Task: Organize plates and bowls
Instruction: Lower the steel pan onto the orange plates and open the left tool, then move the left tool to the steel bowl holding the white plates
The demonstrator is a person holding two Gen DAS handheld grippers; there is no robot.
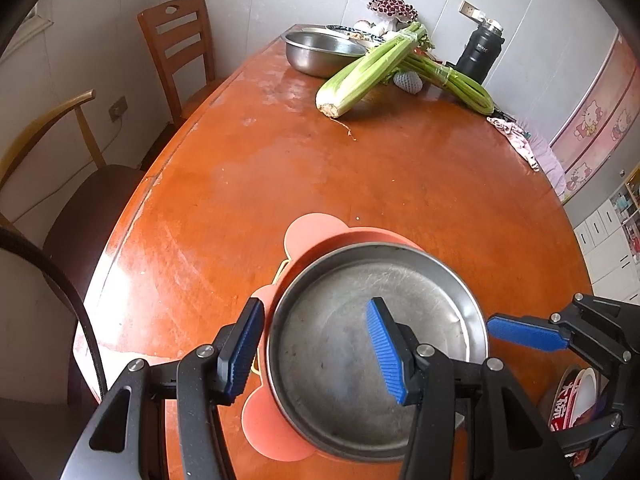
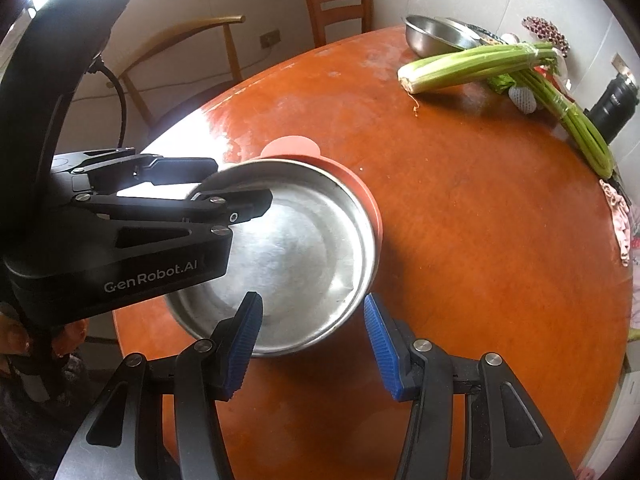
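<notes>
Left claw (image 1: 316,346) spread astride the steel plate's (image 1: 340,344) rim; right claw (image 2: 314,346) apart, apparently touching nothing.

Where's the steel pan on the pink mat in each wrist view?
Left wrist: steel pan lower centre, left gripper open with its jaws straddling the pan's left rim; right gripper tip at the pan's right edge.
Right wrist: steel pan centre-left, partly hidden by the left gripper body; right gripper open at its near rim.
Shared landmark: celery bunch at the far side of the table.
</notes>
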